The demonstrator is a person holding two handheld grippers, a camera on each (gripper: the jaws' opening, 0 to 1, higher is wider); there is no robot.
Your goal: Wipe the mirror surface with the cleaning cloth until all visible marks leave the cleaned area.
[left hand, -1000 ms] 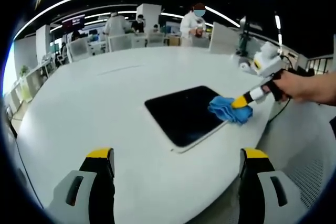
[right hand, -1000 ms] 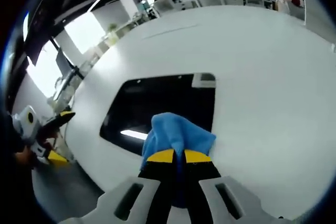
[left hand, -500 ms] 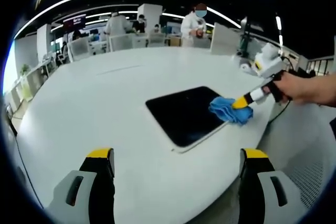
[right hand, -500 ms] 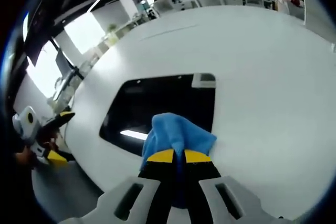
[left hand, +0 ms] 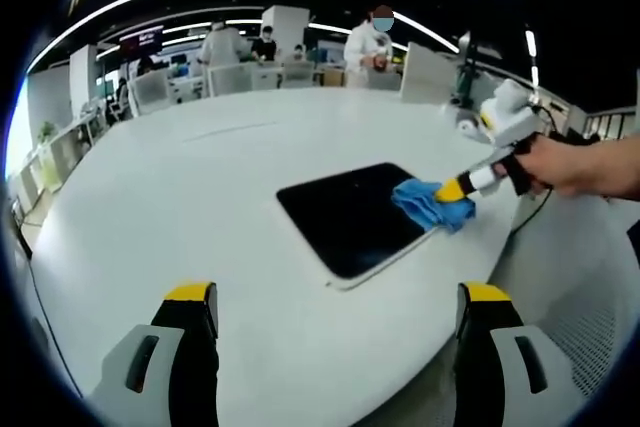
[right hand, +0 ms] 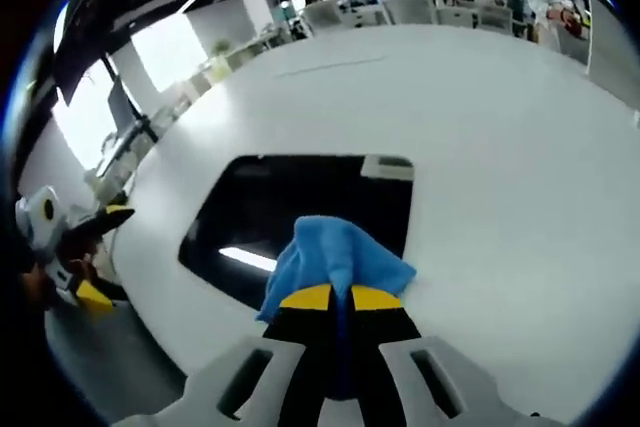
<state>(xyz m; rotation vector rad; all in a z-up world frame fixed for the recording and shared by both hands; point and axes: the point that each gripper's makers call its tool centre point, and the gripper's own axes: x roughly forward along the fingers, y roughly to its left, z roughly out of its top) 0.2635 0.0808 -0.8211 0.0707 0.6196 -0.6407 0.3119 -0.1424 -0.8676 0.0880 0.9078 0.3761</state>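
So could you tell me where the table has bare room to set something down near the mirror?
The white table lies bare on the mirror's far side, toward the chairs, and between the mirror and the open left gripper. It is crowded at the mirror's edge where the right gripper presses the blue cloth, close to the table's rim.

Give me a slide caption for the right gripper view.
Right gripper presses a blue cloth onto the dark mirror's near edge on a white table.
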